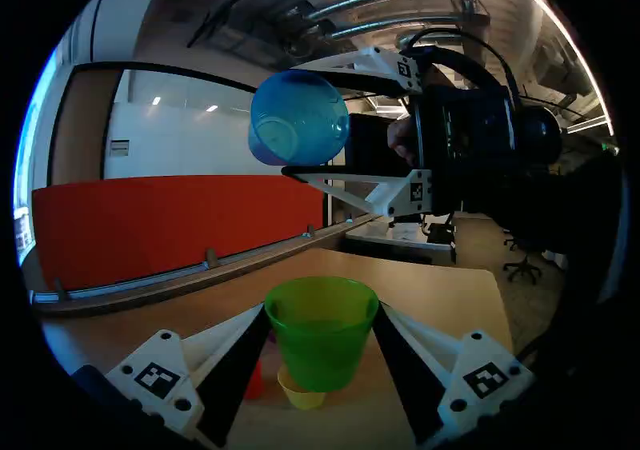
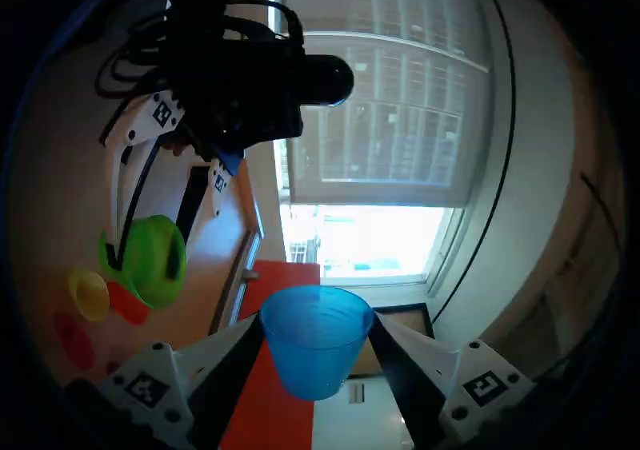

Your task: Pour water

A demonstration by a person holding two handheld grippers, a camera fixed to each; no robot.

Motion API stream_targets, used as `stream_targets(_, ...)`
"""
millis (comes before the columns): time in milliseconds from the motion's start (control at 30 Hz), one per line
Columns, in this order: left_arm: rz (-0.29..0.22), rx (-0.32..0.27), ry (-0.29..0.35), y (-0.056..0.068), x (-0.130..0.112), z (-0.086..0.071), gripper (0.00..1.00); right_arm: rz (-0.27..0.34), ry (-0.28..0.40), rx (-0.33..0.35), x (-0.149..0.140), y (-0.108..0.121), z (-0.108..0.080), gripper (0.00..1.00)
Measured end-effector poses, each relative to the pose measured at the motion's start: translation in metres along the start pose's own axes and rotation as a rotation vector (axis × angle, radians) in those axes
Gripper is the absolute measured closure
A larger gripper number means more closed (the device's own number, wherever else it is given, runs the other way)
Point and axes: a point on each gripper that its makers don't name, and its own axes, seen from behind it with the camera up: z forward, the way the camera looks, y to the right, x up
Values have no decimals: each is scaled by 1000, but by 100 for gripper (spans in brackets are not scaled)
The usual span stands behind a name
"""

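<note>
Fingers of the left gripper are clamping the green cup at 6 o'clock, over the table. Fingers of the right gripper are clamping the blue cup, which is hanging tilted at 12 o'clock in the left gripper view.

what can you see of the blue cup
The blue cup is a translucent, plastic-looking tapered tumbler with no handle. It is clamped at its sides between both fingers of the right gripper, held up in the air. In the left gripper view it is tipped onto its side, mouth seemingly facing that camera, higher than the green cup. Any water inside cannot be made out.
</note>
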Motion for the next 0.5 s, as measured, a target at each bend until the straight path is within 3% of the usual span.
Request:
stream_targets(200,6,5,-2,0,1,-2,13,133,4,-6,-7,2,-2,7)
stream_targets(500,10,13,1,-1,4,-4,13,392,13,3,-11,3,-8,8)
